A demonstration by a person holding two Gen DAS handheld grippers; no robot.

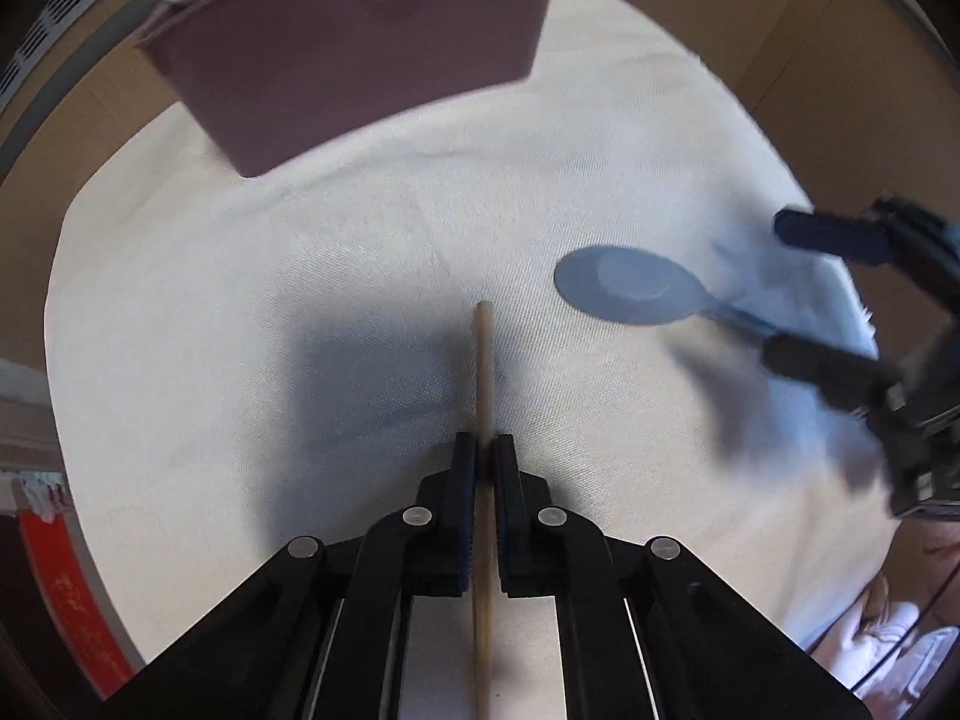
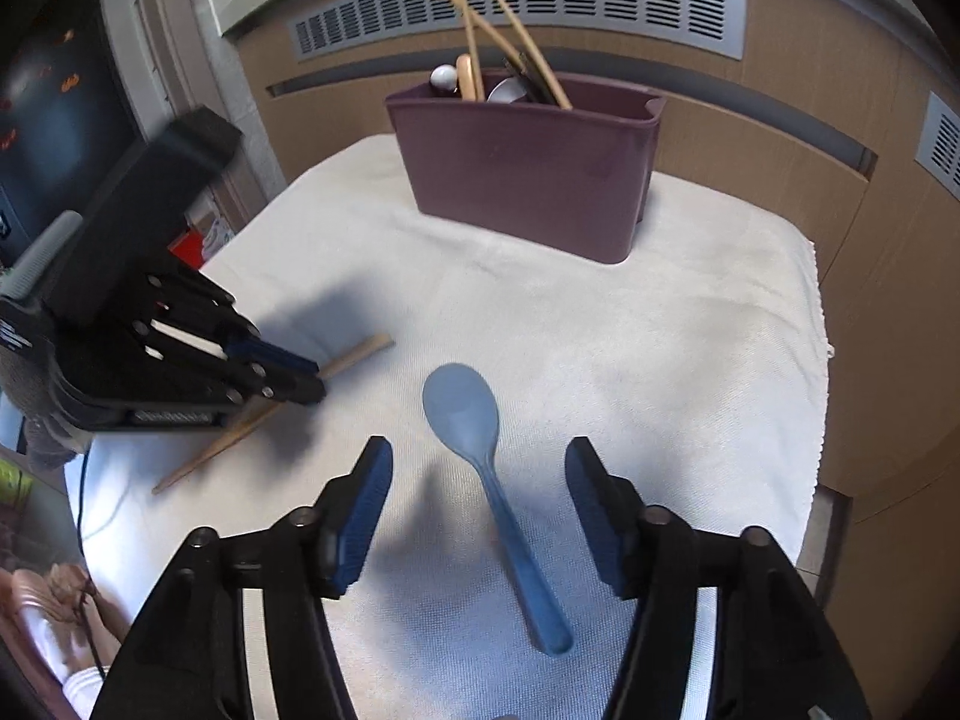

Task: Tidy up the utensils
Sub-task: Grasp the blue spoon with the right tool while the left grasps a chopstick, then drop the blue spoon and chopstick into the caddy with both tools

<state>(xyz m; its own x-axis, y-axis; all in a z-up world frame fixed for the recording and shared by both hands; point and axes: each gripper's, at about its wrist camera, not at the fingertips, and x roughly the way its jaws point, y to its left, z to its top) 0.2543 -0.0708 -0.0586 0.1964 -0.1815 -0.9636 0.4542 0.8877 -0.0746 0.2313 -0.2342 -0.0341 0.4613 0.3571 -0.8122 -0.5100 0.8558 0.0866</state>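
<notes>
Left wrist view: your left gripper [image 1: 485,450] has its jaws clamped on a thin, light-brown wooden chopstick [image 1: 482,360], which runs straight between the pads and projects forward over the cream woven cloth [image 1: 240,300] covering the table. In the right wrist view, this chopstick [image 2: 354,357] lies at a slant, its far tip beyond the left gripper [image 2: 309,381] and its near end trailing on the cloth [image 2: 660,360]. Your right gripper [image 2: 477,468] has its jaws apart, pads clear of the flat blue-grey plastic spoon [image 2: 474,438] that lies on the cloth between them, bowl pointing away and handle towards the camera. The left view shows the same spoon [image 1: 630,288] beside the right gripper [image 1: 798,294]. A tall, dark purple plastic utensil caddy [image 2: 528,174] stands upright at the far side of the cloth, well apart from both grippers, holding several wooden chopsticks [image 2: 516,42] and other utensils whose type you cannot tell.
</notes>
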